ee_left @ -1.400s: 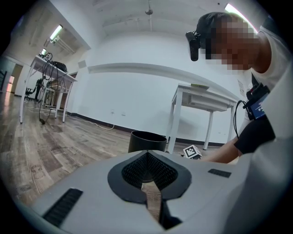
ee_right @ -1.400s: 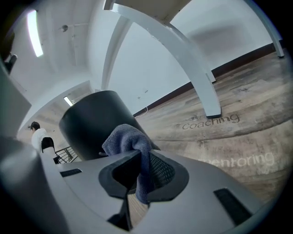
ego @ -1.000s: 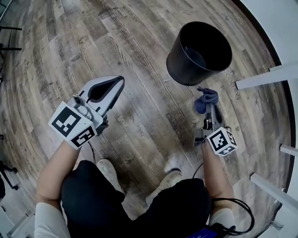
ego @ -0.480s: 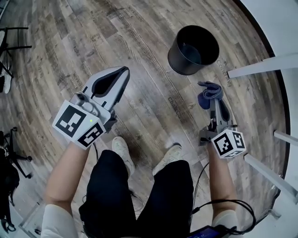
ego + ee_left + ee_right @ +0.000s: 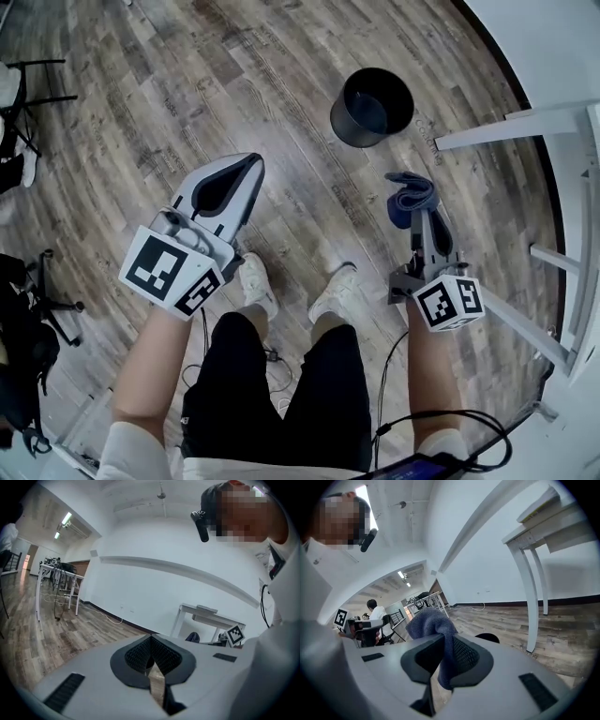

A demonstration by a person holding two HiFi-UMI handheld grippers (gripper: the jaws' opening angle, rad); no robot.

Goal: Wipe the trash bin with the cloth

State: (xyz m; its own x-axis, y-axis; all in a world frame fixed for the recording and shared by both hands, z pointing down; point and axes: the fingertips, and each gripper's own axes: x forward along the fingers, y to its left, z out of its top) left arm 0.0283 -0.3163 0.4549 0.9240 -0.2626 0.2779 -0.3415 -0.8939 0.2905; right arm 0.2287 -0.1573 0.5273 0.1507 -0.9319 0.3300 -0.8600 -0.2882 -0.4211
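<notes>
Head view: the black trash bin (image 5: 372, 106) stands upright on the wood floor (image 5: 187, 84), near a white table leg (image 5: 506, 127). The blue cloth (image 5: 410, 197) sits apart from the bin on the person's side, bunched and pinched between the jaws of the right gripper (image 5: 422, 220). The left gripper (image 5: 246, 173) hangs on the other side, jaws pressed together on nothing, above the person's shoes (image 5: 253, 281).

In the right gripper view, trash bin (image 5: 488, 637) mostly behind the right hand-held gripper (image 5: 446, 645), just a dark arc
</notes>
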